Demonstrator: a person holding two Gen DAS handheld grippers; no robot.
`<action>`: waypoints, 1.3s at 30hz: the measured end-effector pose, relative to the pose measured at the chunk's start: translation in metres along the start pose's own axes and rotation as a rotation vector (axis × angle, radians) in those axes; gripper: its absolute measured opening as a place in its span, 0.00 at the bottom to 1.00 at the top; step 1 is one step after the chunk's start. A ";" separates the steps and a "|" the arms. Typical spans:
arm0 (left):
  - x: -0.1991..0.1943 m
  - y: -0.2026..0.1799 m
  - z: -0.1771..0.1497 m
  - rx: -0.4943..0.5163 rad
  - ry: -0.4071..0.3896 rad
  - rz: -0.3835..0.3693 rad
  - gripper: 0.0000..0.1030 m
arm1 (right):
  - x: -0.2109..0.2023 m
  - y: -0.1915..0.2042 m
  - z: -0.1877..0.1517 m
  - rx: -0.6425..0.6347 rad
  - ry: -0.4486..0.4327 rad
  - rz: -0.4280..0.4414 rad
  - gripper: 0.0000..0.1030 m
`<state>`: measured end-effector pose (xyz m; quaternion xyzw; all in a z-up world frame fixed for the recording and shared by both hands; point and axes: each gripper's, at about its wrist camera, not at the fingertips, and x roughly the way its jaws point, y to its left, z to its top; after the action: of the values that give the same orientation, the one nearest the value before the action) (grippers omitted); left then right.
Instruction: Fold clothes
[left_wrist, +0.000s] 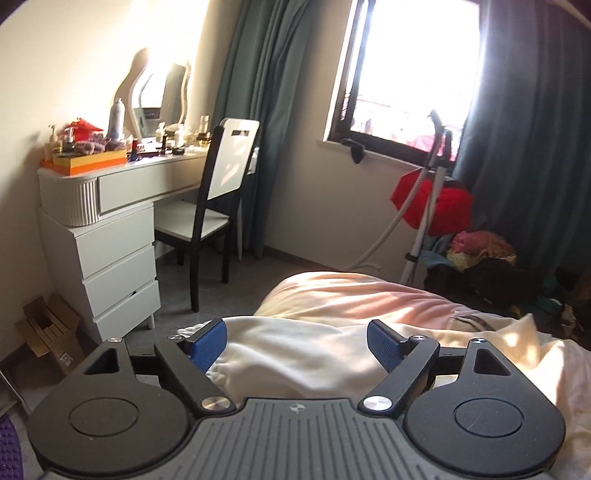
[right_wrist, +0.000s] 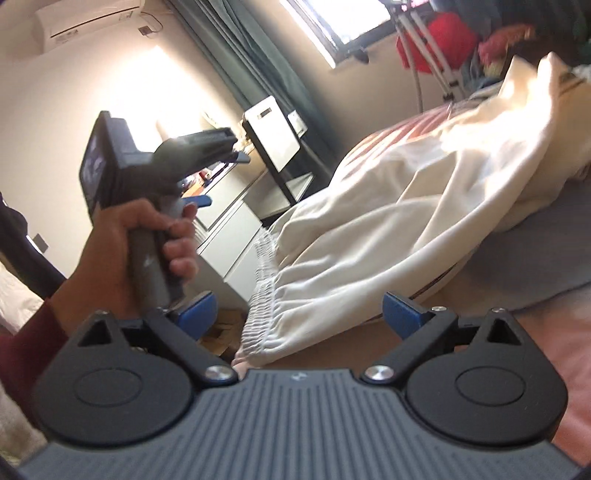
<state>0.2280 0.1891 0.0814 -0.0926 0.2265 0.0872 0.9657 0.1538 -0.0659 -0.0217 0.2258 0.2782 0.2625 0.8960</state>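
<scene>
A cream garment (left_wrist: 295, 354) with a gathered elastic waistband (right_wrist: 260, 306) lies spread on the bed (left_wrist: 351, 291), over a pink striped cover. My left gripper (left_wrist: 295, 341) hovers over the garment's near end, jaws wide apart, pads not pressing the cloth. In the right wrist view the waistband sits between the blue pads of my right gripper (right_wrist: 299, 313), which is also open and grips nothing. That view shows a hand (right_wrist: 122, 251) holding the left gripper (right_wrist: 221, 179) up at the left, off the cloth.
A white dressing table (left_wrist: 110, 206) with bottles and a mirror stands left of the bed, with a chair (left_wrist: 221, 184) in front. By the window (left_wrist: 406, 66) are a garment steamer (left_wrist: 436, 177), red cloth and a clothes pile (left_wrist: 480, 254). A cardboard box (left_wrist: 51, 332) sits on the floor.
</scene>
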 end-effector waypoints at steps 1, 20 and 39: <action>-0.019 -0.011 -0.006 0.016 -0.014 -0.018 0.82 | -0.022 -0.005 0.003 -0.033 -0.027 -0.021 0.95; -0.121 -0.158 -0.087 0.198 -0.024 -0.240 0.88 | -0.199 -0.121 0.047 -0.160 -0.377 -0.326 0.95; 0.183 -0.380 -0.123 0.286 0.084 -0.288 0.94 | -0.135 -0.307 0.036 0.274 -0.241 -0.380 0.95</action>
<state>0.4176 -0.1821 -0.0570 0.0102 0.2610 -0.0887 0.9612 0.1859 -0.3893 -0.1127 0.3182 0.2396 0.0204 0.9170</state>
